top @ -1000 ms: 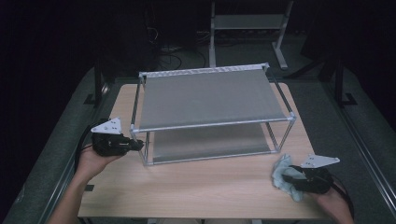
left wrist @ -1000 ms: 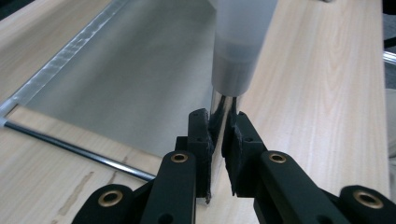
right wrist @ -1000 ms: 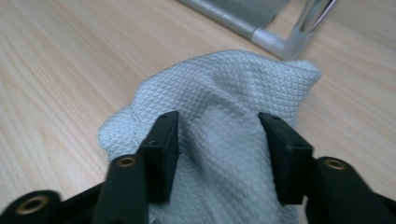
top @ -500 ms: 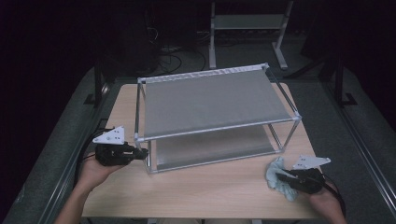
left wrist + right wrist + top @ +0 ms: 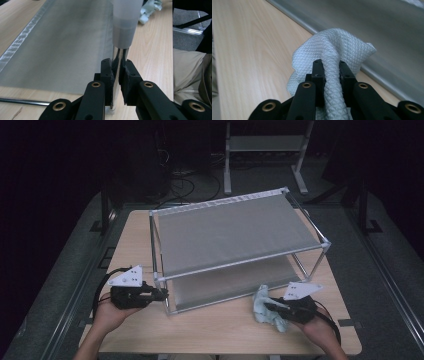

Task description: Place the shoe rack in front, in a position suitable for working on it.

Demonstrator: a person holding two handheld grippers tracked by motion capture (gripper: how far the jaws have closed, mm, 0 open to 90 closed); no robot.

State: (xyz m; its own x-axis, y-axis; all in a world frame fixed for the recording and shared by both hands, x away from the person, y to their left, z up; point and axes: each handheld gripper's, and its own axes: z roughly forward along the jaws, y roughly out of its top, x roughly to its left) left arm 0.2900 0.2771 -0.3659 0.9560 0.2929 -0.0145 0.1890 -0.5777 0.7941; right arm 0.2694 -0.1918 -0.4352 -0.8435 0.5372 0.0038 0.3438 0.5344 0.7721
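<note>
My right gripper (image 5: 274, 309) has just been closing, and its jaws now pinch a fold of the one pale, waffle-textured cloth (image 5: 332, 57), which bunches up between the pads and spills ahead of them; the cloth (image 5: 264, 306) hangs at the near right part of the wooden table (image 5: 220, 332), just in front of the rack's lower shelf. My left gripper (image 5: 117, 75) is clenched on the shiny front-left post (image 5: 119, 53) of the metal rack (image 5: 235, 232), its pads pressing the tube from both sides just below a grey sleeve. I count one rack with two mesh shelves, one cloth, and two grippers, each with a grey three-cornered plate on top. I find no brand, label or readable writing on the cloth, the rack or the table.
</note>
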